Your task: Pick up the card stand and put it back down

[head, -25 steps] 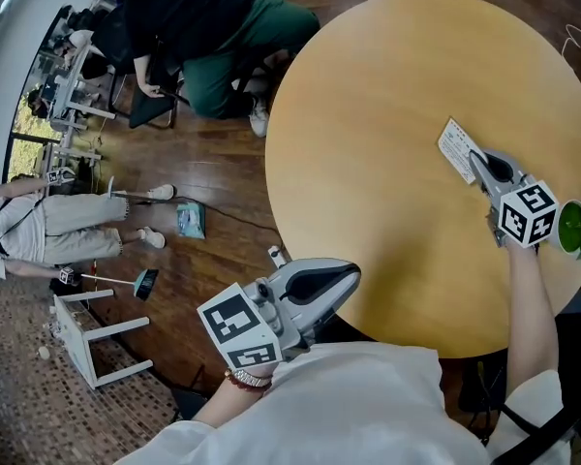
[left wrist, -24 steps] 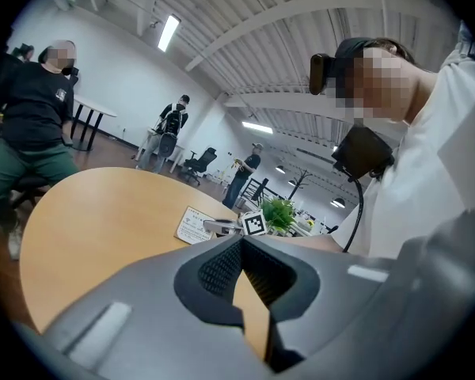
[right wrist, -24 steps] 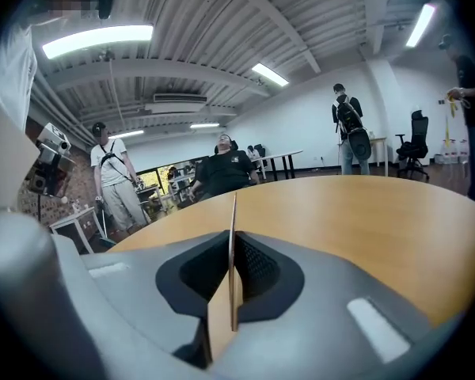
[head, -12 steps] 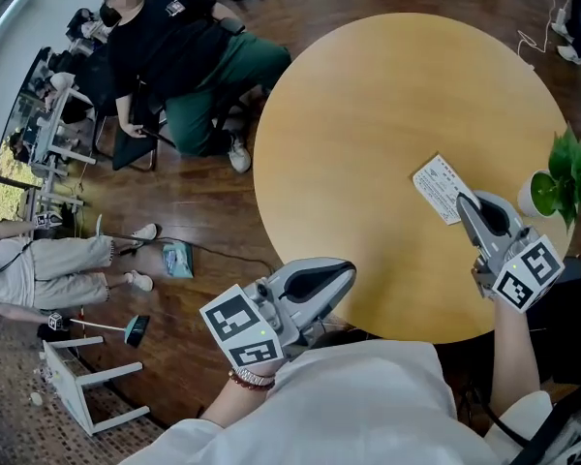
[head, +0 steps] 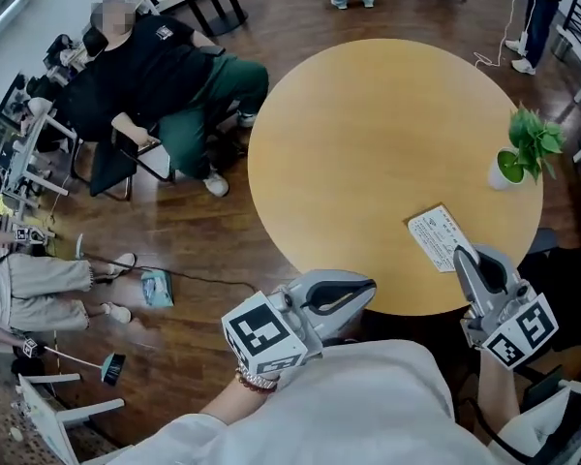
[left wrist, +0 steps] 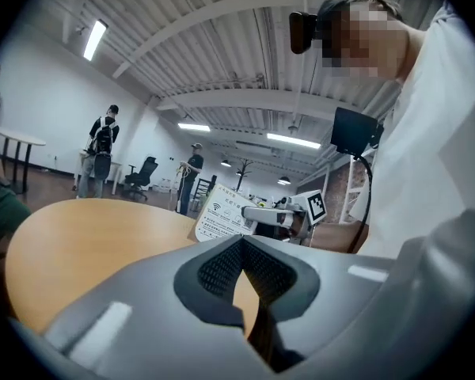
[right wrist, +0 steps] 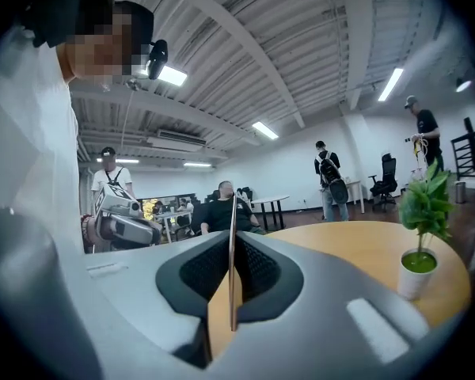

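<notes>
The card stand (head: 436, 236), a white printed card, is over the near right edge of the round wooden table (head: 368, 134). My right gripper (head: 460, 255) is shut on its near edge. In the right gripper view the card stand (right wrist: 232, 212) shows edge-on as a thin upright line, pinched between the dark pads (right wrist: 257, 269). Whether its base touches the table I cannot tell. My left gripper (head: 368, 287) is at the table's front edge, jaws together and holding nothing. From the left gripper view I see the card stand (left wrist: 224, 214) face-on beyond my left gripper (left wrist: 243, 241).
A small potted plant (head: 523, 148) stands at the table's right edge, and the plant (right wrist: 421, 244) is right of the jaws in the right gripper view. A seated person (head: 165, 66) on a chair is left of the table. Other people stand further off.
The right gripper has drawn the card stand back toward the table's near edge, away from the plant. The head view has swung, showing more of the far floor. The left gripper stays put.
</notes>
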The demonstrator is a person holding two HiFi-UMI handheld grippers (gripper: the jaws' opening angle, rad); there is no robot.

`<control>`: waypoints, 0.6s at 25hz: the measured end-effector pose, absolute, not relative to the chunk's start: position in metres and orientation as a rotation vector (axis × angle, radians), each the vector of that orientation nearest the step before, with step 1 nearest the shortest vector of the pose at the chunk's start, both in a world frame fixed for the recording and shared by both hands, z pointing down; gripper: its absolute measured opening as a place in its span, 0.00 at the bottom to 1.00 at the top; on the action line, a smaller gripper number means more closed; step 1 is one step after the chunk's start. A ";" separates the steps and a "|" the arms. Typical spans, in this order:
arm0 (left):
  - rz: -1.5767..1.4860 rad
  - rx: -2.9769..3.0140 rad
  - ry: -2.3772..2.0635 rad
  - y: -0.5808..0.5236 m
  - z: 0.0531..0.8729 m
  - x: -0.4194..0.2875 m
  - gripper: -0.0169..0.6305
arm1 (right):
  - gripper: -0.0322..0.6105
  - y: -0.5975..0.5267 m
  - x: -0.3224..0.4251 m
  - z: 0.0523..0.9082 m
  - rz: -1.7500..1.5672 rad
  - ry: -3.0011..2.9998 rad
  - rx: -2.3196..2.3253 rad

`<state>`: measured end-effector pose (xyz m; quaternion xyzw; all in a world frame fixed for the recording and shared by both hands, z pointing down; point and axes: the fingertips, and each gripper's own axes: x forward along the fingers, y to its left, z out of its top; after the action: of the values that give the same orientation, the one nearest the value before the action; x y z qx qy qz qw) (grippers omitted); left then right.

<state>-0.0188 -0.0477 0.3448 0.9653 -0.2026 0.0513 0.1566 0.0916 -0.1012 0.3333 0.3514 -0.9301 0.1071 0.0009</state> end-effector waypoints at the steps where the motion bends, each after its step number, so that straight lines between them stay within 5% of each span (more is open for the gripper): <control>1: 0.135 2.763 -0.564 -0.037 0.346 -0.023 0.03 | 0.08 -0.084 0.085 0.331 0.329 -2.917 1.118; 15: 0.072 2.803 -0.389 0.058 0.344 -0.030 0.03 | 0.08 0.059 0.062 0.304 0.294 -2.882 1.225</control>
<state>-0.0300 0.0583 0.3440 0.9782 -0.1359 0.0252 0.1550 0.0617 0.0593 0.3039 0.3895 -0.9163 0.0934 -0.0016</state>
